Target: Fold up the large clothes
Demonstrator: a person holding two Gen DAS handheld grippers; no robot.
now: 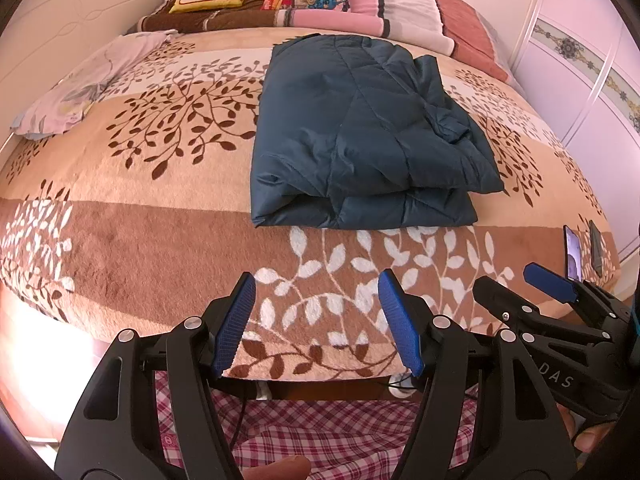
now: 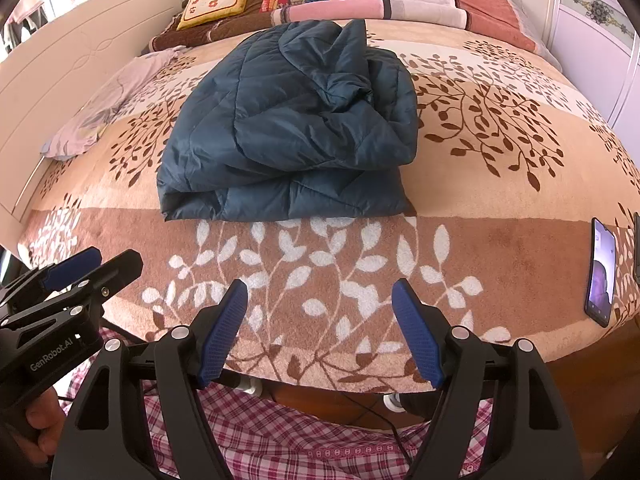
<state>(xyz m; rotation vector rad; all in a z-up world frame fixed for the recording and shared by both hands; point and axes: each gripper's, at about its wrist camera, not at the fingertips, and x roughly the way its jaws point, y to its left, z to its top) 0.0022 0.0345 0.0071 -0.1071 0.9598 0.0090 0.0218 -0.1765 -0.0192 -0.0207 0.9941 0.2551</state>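
We hold the left gripper and right gripper with jaws apart and empty at the bed's near edge, the folded blue jacket at twelve o'clock; folding looks nearly finished, leaving perhaps tidying the rumpled top layer.

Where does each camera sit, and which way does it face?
Left wrist: on the left gripper, facing down over the bed edge to the folded jacket; a fingertip and checked clothing show.
Right wrist: on the right gripper, facing likewise; a hand shows.
Shared: jacket, blanket, phone, open jaws.
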